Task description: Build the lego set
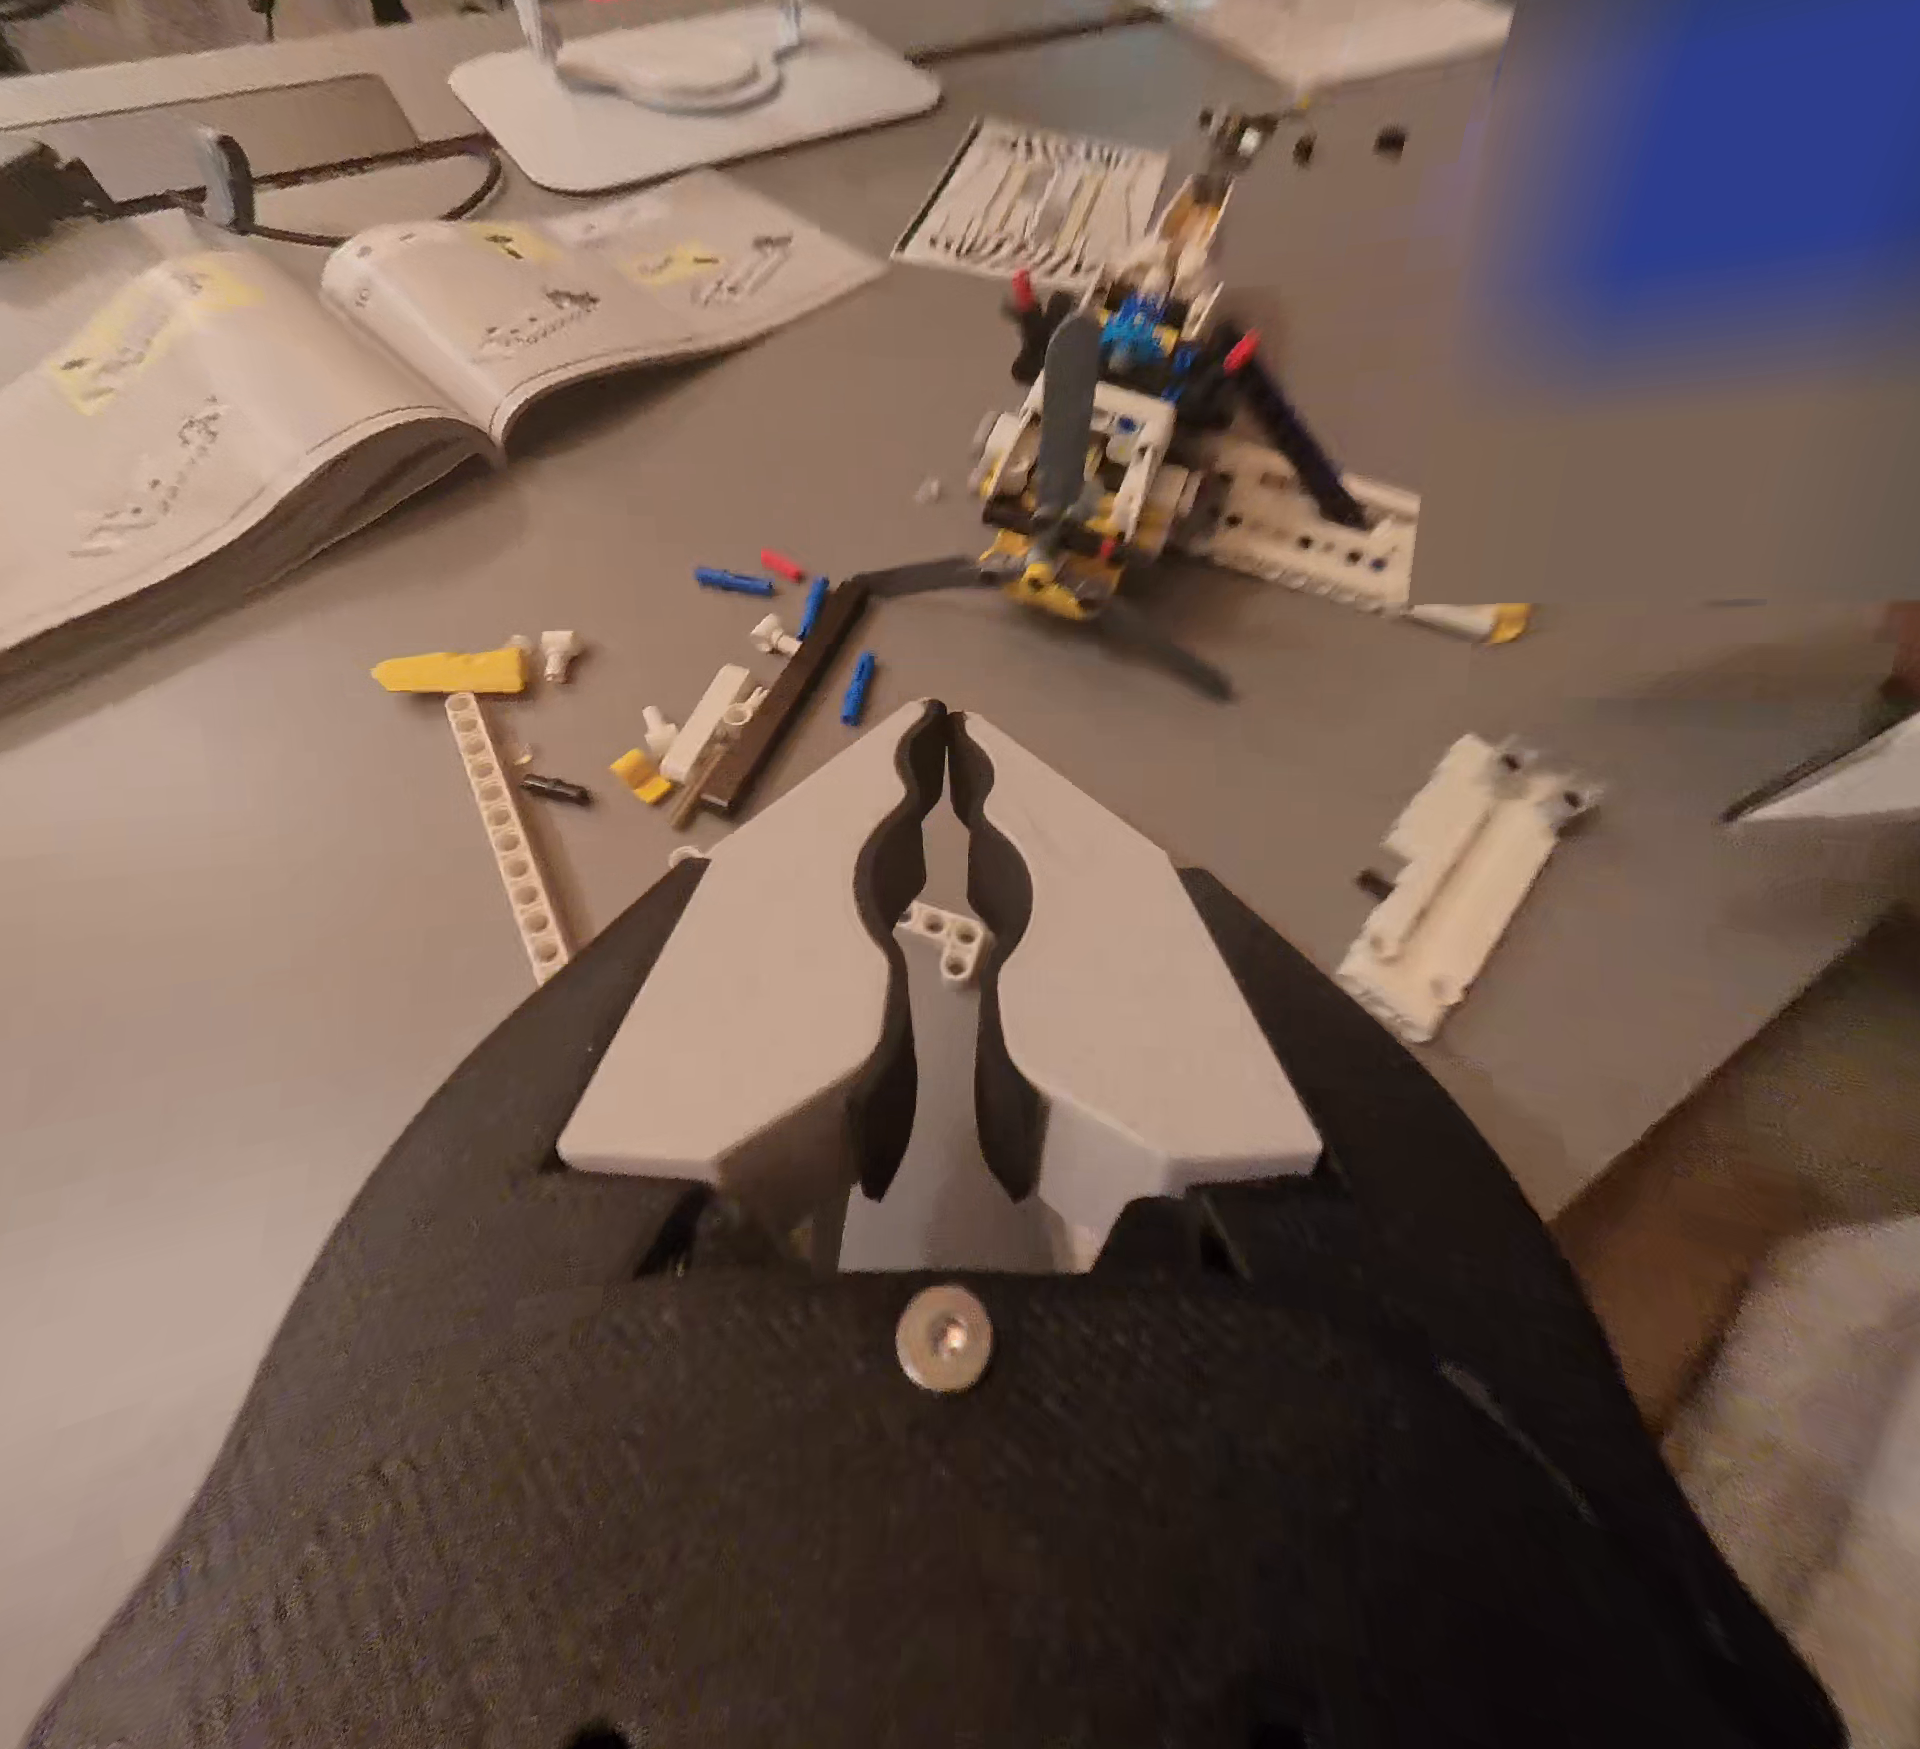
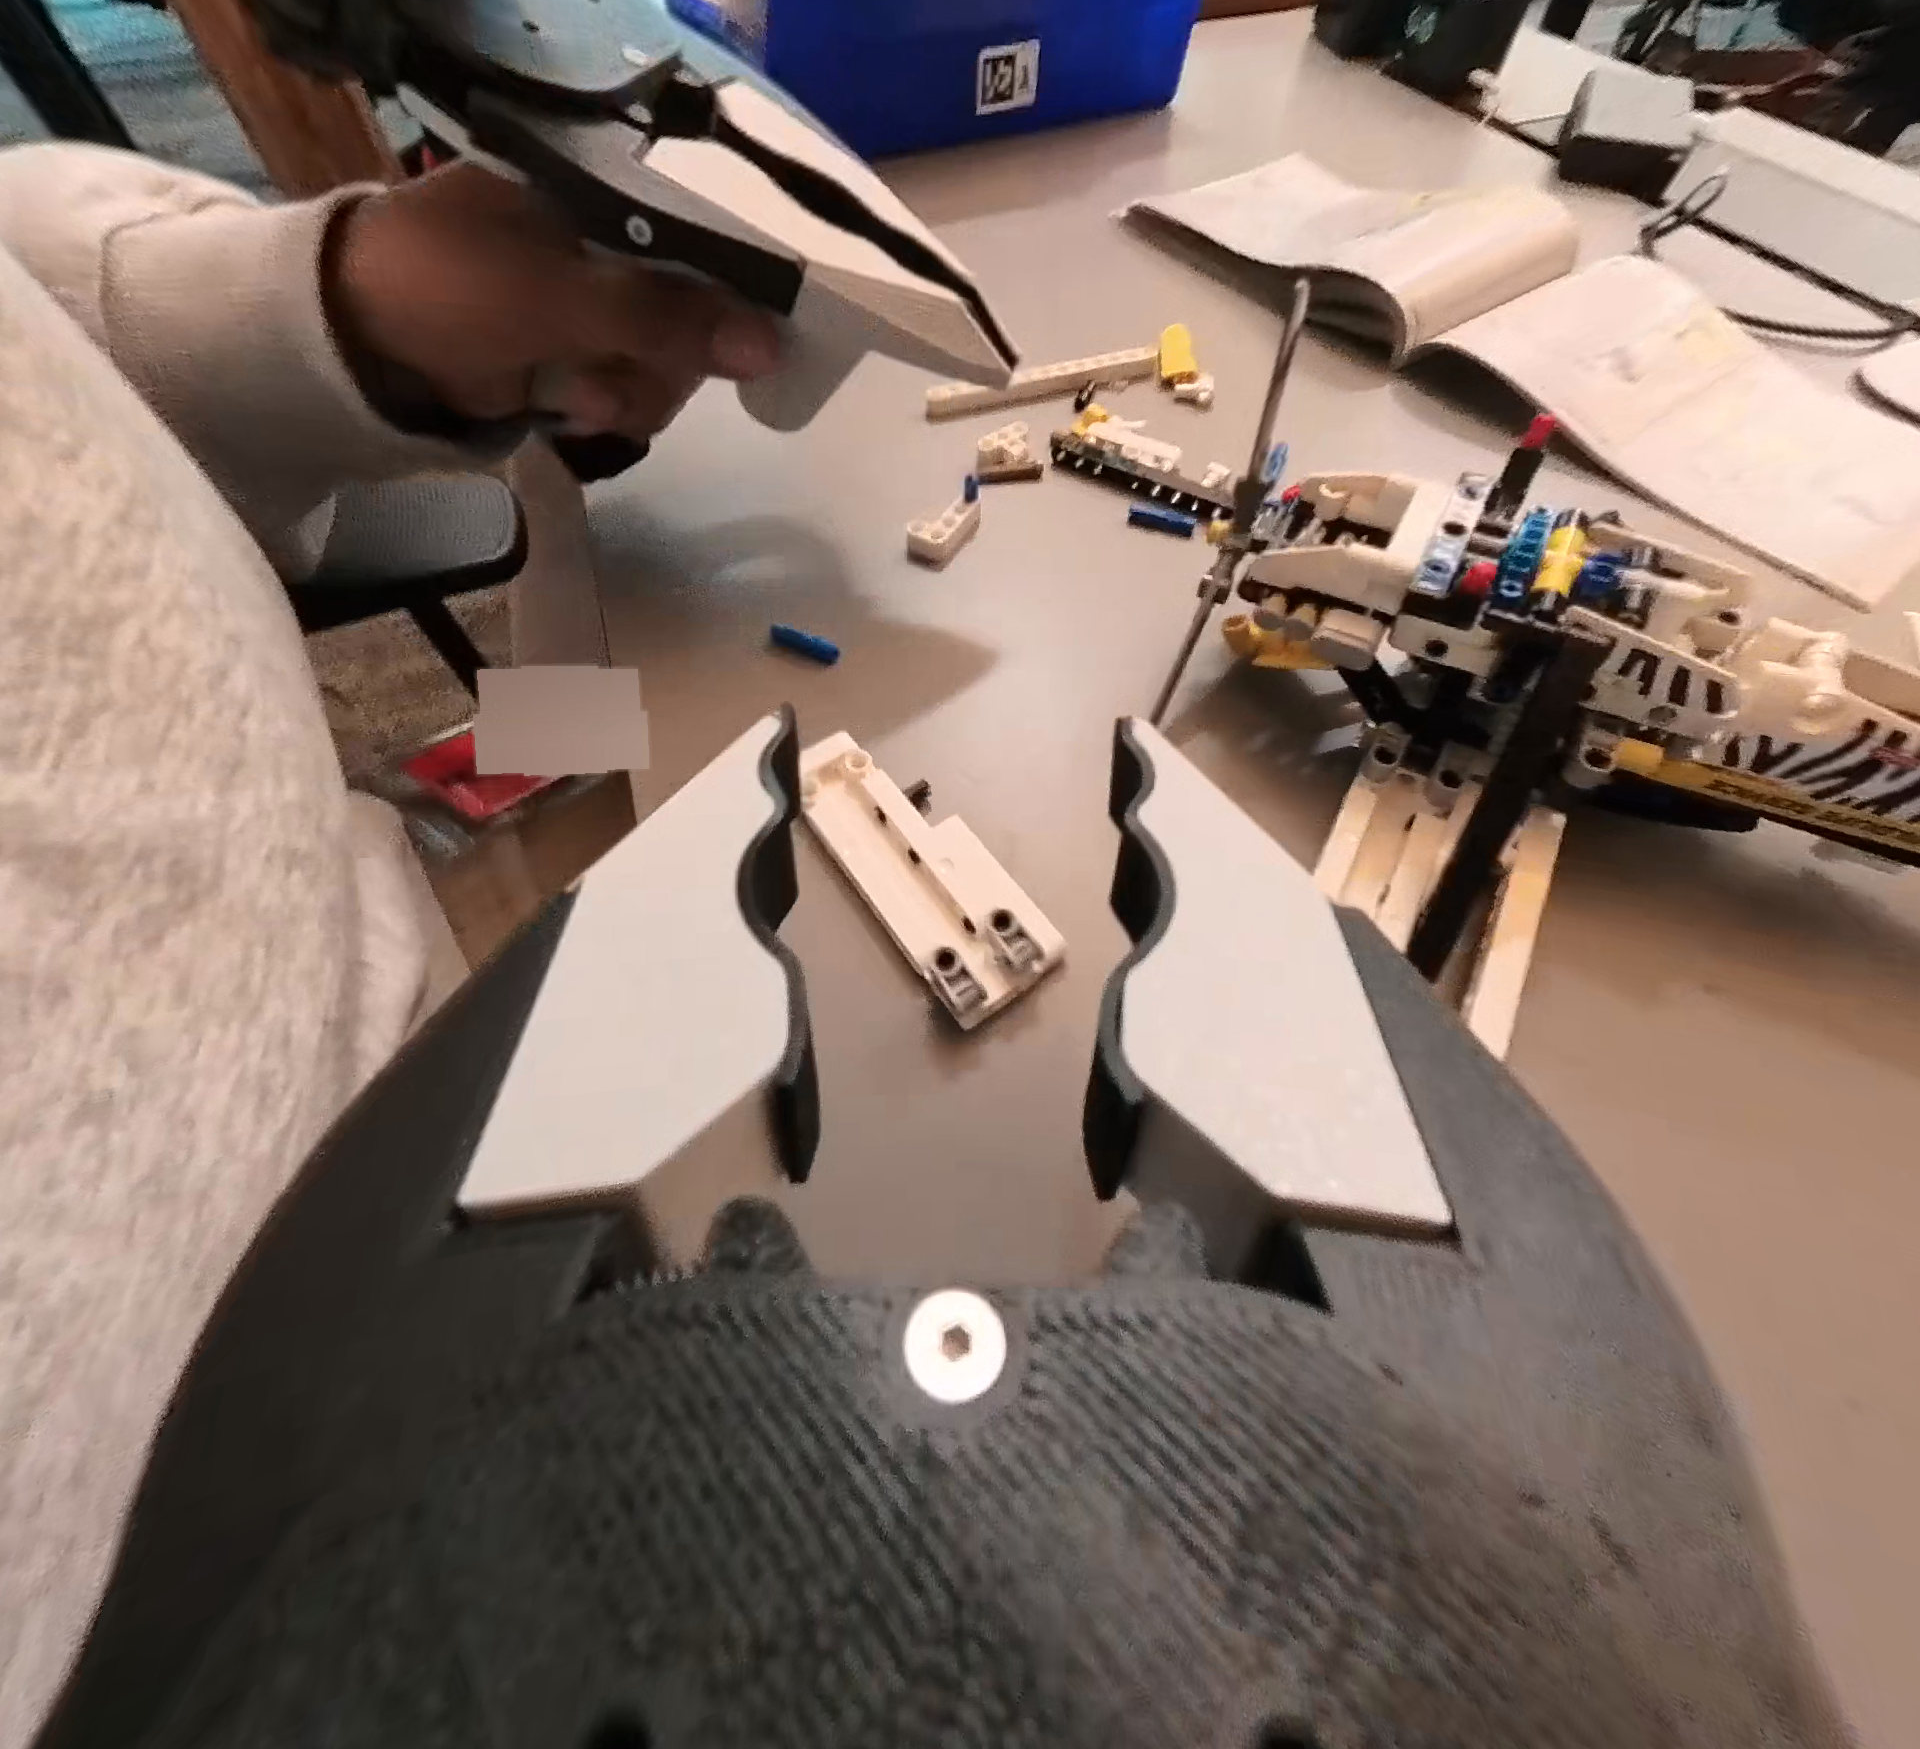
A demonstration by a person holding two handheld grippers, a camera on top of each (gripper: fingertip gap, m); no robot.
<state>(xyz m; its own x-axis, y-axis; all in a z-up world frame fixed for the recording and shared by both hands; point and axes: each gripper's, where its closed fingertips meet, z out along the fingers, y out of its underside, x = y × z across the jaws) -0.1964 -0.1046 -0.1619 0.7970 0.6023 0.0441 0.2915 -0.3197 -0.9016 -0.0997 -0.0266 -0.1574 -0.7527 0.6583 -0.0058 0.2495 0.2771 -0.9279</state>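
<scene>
The half-built plane model (image 1: 1091, 452), white, yellow and black with a grey propeller, stands on the grey table; it also shows in the right wrist view (image 2: 1507, 619). My left gripper (image 1: 940, 712) is shut and holds nothing; it hovers above loose parts, and a white L-shaped piece (image 1: 951, 941) lies on the table below its fingers. The right wrist view shows this gripper (image 2: 1003, 364) held in a hand. My right gripper (image 2: 956, 728) is open just above a flat white panel (image 2: 930, 878), which lies on the table between its fingers. The panel also shows in the left wrist view (image 1: 1455, 889).
Loose parts lie in front of the model: a yellow piece (image 1: 452, 671), a long white beam (image 1: 509, 837), a black beam (image 1: 790, 702), blue pins (image 1: 732, 579). An open instruction booklet (image 1: 260, 411) lies at the left. A blue bin (image 2: 966, 58) stands behind. A monitor stand base (image 1: 696, 89) is at the back. Some 12 cm of space lies between my two pairs of fingers. The white L-shaped piece (image 1: 951, 941) sits 6 cm or so from the ends of my left fingers. Look for it in the right wrist view (image 2: 939, 530) too.
</scene>
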